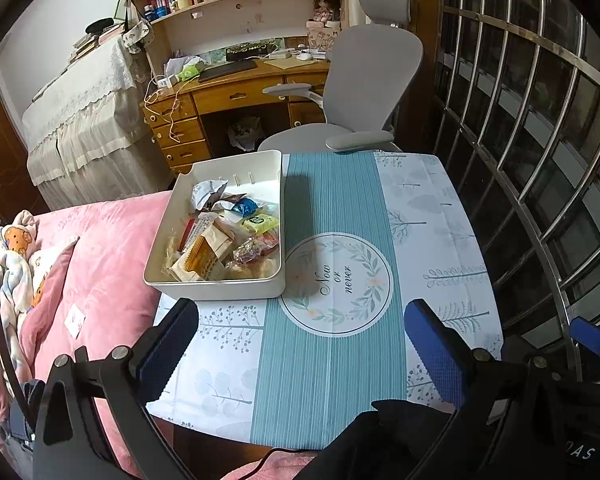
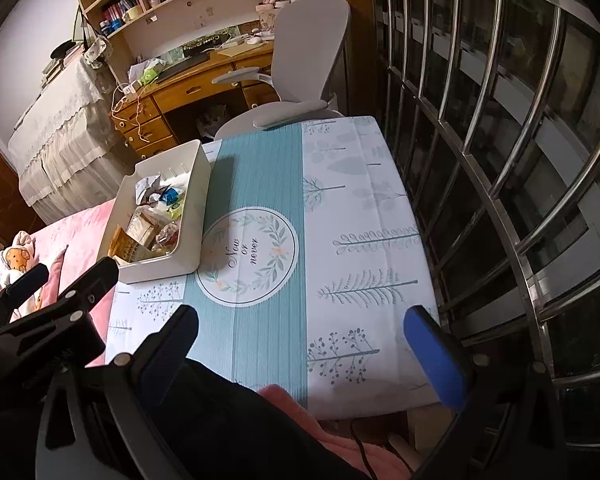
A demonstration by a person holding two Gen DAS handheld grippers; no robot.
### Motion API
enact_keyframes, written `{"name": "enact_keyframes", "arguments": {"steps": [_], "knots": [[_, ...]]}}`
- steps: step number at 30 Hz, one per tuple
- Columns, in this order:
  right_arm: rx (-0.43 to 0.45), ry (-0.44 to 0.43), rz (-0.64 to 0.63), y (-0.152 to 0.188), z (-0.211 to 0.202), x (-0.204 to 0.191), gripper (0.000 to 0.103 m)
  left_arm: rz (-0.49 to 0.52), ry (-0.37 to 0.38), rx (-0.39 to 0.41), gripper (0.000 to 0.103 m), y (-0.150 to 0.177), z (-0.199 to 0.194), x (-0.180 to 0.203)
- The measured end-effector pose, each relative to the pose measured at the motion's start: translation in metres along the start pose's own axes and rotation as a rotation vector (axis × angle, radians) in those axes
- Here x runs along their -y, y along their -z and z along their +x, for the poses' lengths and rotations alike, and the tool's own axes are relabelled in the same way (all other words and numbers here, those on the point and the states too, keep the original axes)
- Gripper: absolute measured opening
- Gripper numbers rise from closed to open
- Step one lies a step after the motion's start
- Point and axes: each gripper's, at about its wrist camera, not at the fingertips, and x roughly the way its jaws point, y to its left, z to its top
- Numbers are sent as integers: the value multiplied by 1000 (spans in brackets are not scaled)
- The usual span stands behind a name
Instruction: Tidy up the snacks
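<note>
Snacks (image 1: 224, 236) lie heaped in a white plastic bin (image 1: 220, 290) at the left edge of the small table (image 1: 440, 248), where it meets a pink quilt (image 1: 100, 248). Among them show an orange-and-cream packet, a blue wrapper, a yellow-green sachet and crumpled silver foil; their print is too small to read. The bin's long axis runs away from the cameras, toward the desk and the grey office chair (image 1: 364, 80).

From the left gripper (image 1: 300, 340) the bin sits ahead and slightly left, near its left finger. From the right gripper (image 2: 300, 344) the bin (image 2: 160, 272) is well off to the left, with the left tool between them, so the left hand looks the nearer one for any reach into it.

Both grippers have their fingers spread wide and hold nothing.

Cloth on the table carries a round wreath emblem (image 1: 336, 284) reading "Now or never". Nothing else rests on the table.
</note>
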Motion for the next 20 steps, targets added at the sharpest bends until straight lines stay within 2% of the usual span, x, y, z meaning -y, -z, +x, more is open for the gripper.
{"name": "enact_keyframes", "arguments": {"steps": [20], "knots": [[-36,-30,-28,4,4,10,103,-26,-35,-26,102,12,-6,9]]}}
